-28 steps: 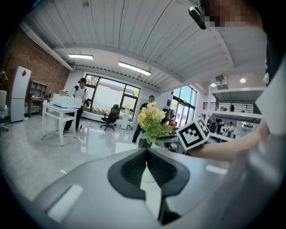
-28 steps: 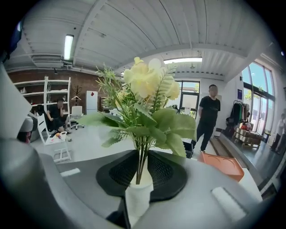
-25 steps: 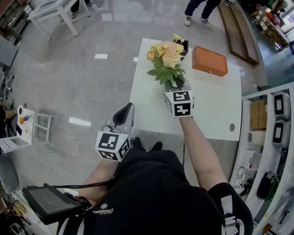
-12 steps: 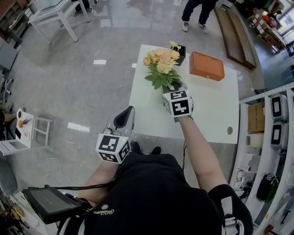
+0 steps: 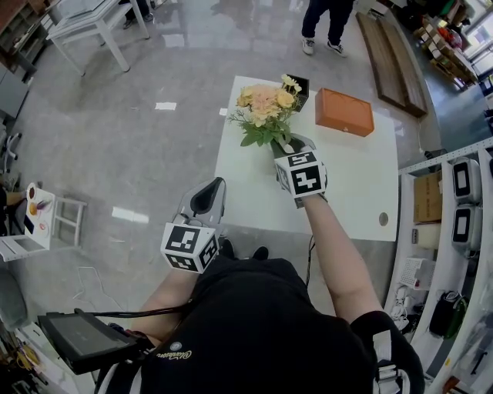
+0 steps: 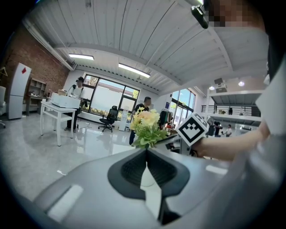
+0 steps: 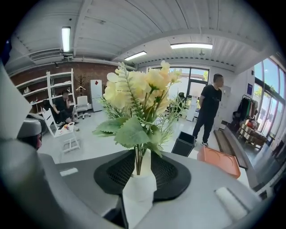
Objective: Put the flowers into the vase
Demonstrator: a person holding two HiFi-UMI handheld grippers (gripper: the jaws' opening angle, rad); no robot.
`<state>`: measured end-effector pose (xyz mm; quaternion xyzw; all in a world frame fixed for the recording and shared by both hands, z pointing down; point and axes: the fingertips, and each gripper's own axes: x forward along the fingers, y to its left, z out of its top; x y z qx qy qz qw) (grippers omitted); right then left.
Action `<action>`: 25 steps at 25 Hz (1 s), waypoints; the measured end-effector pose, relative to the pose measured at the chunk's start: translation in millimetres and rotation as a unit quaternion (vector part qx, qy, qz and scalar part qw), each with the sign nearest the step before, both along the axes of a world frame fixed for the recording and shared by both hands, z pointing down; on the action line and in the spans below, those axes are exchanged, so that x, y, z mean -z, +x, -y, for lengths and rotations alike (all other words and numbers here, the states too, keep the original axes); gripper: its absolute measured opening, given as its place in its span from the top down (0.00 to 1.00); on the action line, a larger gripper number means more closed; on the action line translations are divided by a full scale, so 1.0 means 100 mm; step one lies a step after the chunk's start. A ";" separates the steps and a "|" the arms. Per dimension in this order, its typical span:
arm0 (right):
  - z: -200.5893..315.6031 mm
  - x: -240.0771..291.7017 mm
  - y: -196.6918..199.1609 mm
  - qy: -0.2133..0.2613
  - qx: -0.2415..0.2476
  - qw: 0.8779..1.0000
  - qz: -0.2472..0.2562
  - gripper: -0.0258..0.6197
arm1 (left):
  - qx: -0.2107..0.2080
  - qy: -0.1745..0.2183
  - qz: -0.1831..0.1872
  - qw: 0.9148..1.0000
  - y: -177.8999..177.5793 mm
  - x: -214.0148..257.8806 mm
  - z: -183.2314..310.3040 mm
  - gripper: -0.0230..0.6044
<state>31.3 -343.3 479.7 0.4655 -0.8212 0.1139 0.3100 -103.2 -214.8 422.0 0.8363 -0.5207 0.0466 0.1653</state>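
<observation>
A bouquet of peach and yellow flowers (image 5: 263, 108) with green leaves stands over the white table (image 5: 362, 185), leaning left. In the right gripper view the flowers (image 7: 138, 96) rise from a white vase neck (image 7: 139, 188) that sits between my jaws. My right gripper (image 5: 286, 148) (image 7: 142, 156) has just been opening; its pads flank the vase, and gaps show beside the stems. My left gripper (image 5: 216, 181) (image 6: 146, 151) is held off the table's near left edge. It is shut and empty, and it sees the flowers (image 6: 145, 125) ahead.
An orange box (image 5: 344, 112) lies at the table's far right, and a black box (image 5: 302, 86) stands behind the bouquet. A person (image 5: 323, 19) stands beyond the table. A white table (image 5: 100, 23) is far left, and shelving (image 5: 462, 200) lines the right.
The bouquet now leans further to the left than a second ago, and the right gripper's cube has turned slightly. The left gripper has kept still.
</observation>
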 end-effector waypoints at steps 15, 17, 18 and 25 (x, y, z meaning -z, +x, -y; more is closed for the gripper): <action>-0.52 0.31 0.34 0.050 -0.039 0.993 0.096 0.87 | -0.017 0.006 0.004 1.000 0.15 0.07 0.01 0.95; -0.62 0.31 0.40 0.061 -0.049 0.989 0.128 0.90 | -0.018 0.009 0.004 1.000 0.17 0.09 0.01 0.95; -0.67 0.33 0.44 0.071 -0.056 0.986 0.142 0.93 | -0.018 0.011 0.004 1.000 0.18 0.10 0.01 0.95; -1.07 0.81 0.62 0.195 -0.091 0.958 0.188 0.96 | -0.028 0.029 0.012 0.999 0.28 0.18 0.00 0.95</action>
